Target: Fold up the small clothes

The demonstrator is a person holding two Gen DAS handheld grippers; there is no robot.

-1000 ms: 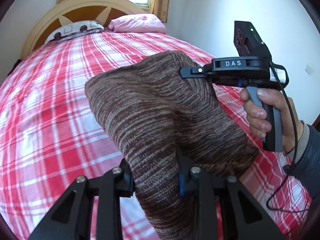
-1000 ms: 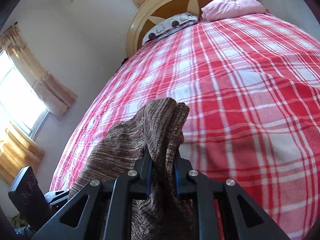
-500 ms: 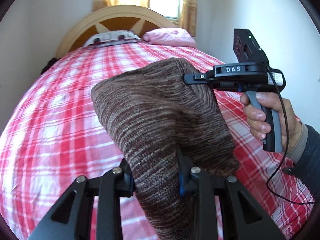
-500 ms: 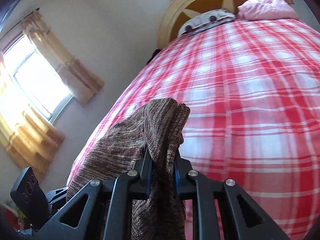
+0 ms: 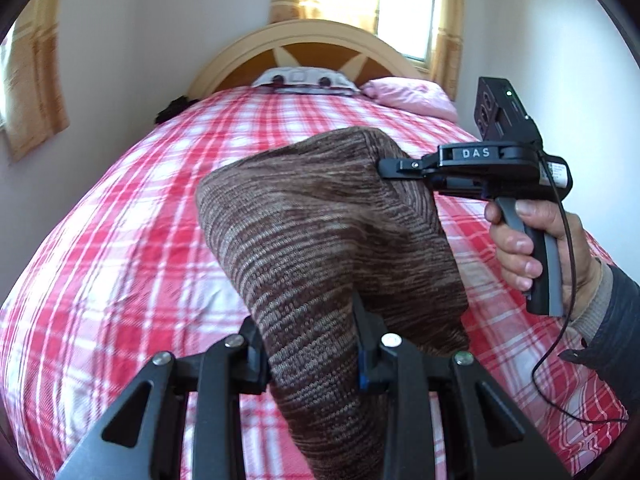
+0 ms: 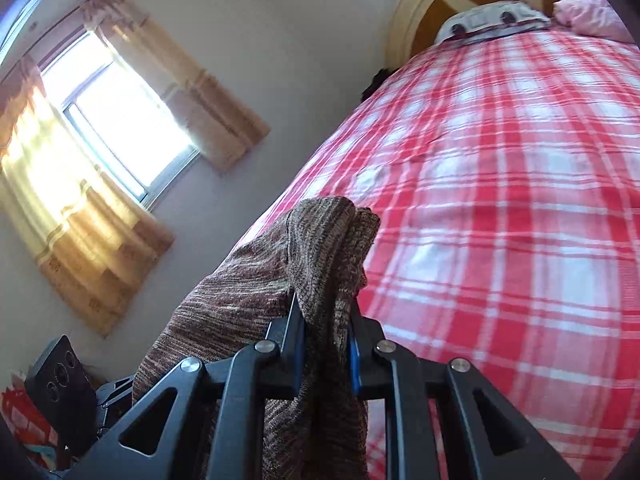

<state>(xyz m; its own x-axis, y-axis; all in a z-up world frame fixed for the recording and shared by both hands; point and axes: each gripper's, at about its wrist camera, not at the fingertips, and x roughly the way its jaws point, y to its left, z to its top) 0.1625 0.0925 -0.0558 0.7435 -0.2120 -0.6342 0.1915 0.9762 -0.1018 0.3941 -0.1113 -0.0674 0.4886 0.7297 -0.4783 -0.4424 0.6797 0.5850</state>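
A brown striped knit garment (image 5: 320, 240) hangs in the air above the red-and-white checked bed (image 5: 120, 260), stretched between both grippers. My left gripper (image 5: 310, 344) is shut on a thick bunch of the knit at the bottom of the left wrist view. My right gripper (image 5: 394, 168), held by a person's hand (image 5: 528, 248), pinches the far upper corner. In the right wrist view the right gripper (image 6: 324, 340) is shut on a folded edge of the garment (image 6: 320, 248), which drapes down to the left. The left gripper's body (image 6: 60, 376) shows at lower left.
Pillows (image 5: 304, 78) lie against the cream and brown headboard (image 5: 308, 40) at the far end of the bed. Curtained windows (image 6: 116, 120) fill the left wall and another window (image 5: 404, 8) sits behind the headboard. A cable (image 5: 560, 360) hangs from the right gripper.
Both grippers have swung sideways together with the garment still held between them; the headboard now sits centred in the left wrist view and the left-wall window has come into the right wrist view.
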